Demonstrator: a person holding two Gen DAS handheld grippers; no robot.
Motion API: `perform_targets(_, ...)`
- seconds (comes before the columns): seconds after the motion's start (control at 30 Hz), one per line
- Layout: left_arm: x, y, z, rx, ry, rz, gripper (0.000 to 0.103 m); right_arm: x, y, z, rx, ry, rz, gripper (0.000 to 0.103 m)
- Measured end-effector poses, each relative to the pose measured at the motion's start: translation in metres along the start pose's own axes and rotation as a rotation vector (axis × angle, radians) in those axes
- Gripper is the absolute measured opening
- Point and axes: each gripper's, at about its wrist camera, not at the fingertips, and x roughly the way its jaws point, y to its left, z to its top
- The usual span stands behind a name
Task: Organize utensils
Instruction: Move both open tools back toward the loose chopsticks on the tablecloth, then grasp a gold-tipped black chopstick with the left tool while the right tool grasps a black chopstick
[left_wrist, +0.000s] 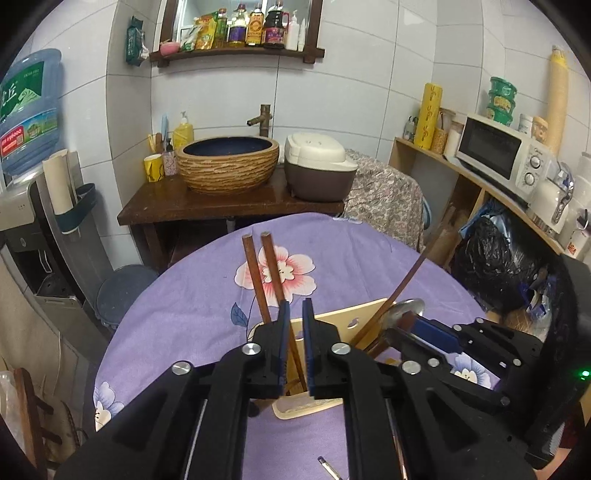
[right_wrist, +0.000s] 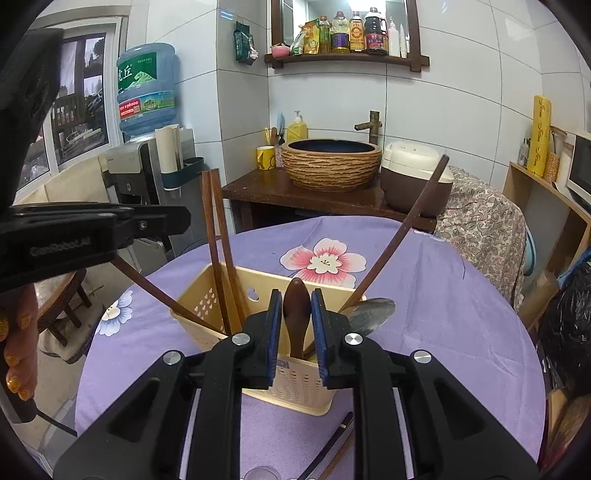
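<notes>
A cream plastic utensil basket (right_wrist: 207, 310) stands on the purple flowered tablecloth; it also shows in the left wrist view (left_wrist: 332, 321). Brown chopsticks (right_wrist: 216, 236) stand in it, and one chopstick (right_wrist: 399, 236) leans right beside a metal spoon (right_wrist: 373, 314). My right gripper (right_wrist: 297, 306) is shut on a dark wooden spoon (right_wrist: 296, 317) that stands in the basket's front compartment. My left gripper (left_wrist: 294, 314) is over the basket with its jaws narrowly apart around a brown chopstick (left_wrist: 271, 269); a second chopstick (left_wrist: 253, 273) stands beside it. The right gripper (left_wrist: 436, 328) shows at right in the left wrist view.
A dark chopstick (right_wrist: 328, 446) and a pen-like stick (left_wrist: 328, 467) lie on the cloth in front of the basket. Behind the table stand a wooden counter with a basin (right_wrist: 330, 162) and a rice cooker (right_wrist: 413, 173). A water dispenser (right_wrist: 144, 110) stands at left, shelves with a microwave (left_wrist: 506, 151) at right.
</notes>
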Motion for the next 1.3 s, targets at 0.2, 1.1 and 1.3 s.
perform_targets(0.2, -0.049, -0.001, -0.017, -0.025, -0.13, 0.021, 0.065, -0.026, 0.002, -0.006, -0.006, -0.071, -0.015, 0.049)
perform_targets(1.1, -0.021, 0.004, -0.207, -0.168, 0.031, 0.191, 0.097, -0.085, -0.03, -0.177, 0.138, 0.122, -0.18, 0.074)
perform_targets(1.3, -0.012, -0.002, -0.222, -0.209, 0.107, 0.139, 0.071, -0.082, -0.038, -0.192, 0.178, 0.161, -0.203, 0.074)
